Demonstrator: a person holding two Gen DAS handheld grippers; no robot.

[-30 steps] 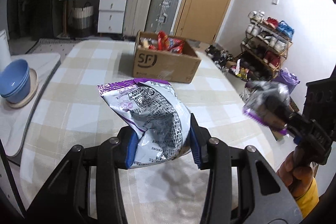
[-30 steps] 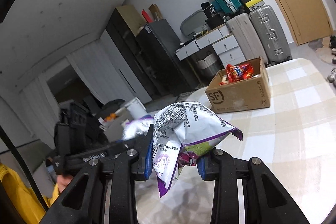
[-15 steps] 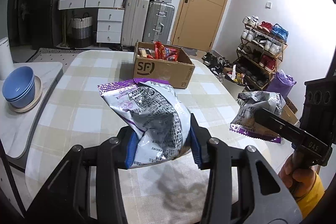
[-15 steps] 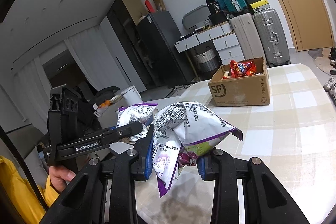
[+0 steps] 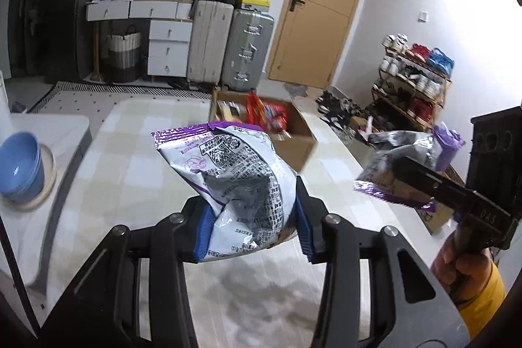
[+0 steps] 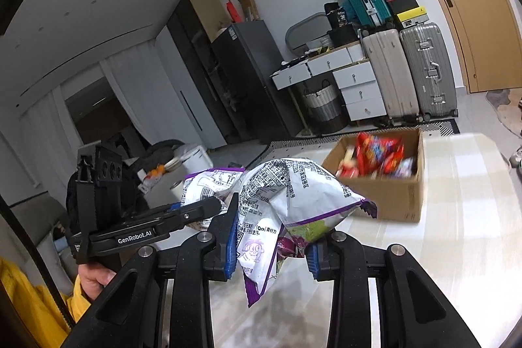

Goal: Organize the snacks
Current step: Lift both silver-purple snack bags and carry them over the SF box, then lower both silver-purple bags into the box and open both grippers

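Silver-and-purple snack bag (image 5: 241, 181) sits clamped between the blue pads of the left gripper (image 5: 253, 229), held up above the checked table (image 5: 130, 165), crumpled, black print and a code block facing the camera, purple seal strip along its top edge. Second bag (image 6: 287, 204), same silver and purple, is clamped in the right gripper (image 6: 270, 253), also in the air over the table; it is folded over, with a green-and-purple printed panel and a small cartoon face on its lower part.

Left wrist view only: blue bowls (image 5: 19, 168) on a round plate on the side table at left, shoe rack (image 5: 414, 80) by the right wall, the right gripper from the side with a hand and yellow cuff under it.

Right wrist view only: the left gripper from the side with white lettering, dark fridge (image 6: 248, 77), curtains.

Both views: open cardboard box (image 6: 388, 194) at the far end of the table, red snack packs (image 6: 378, 152) inside, blurred. Suitcases (image 5: 231, 44) and white drawers stand behind, wooden door to the right.
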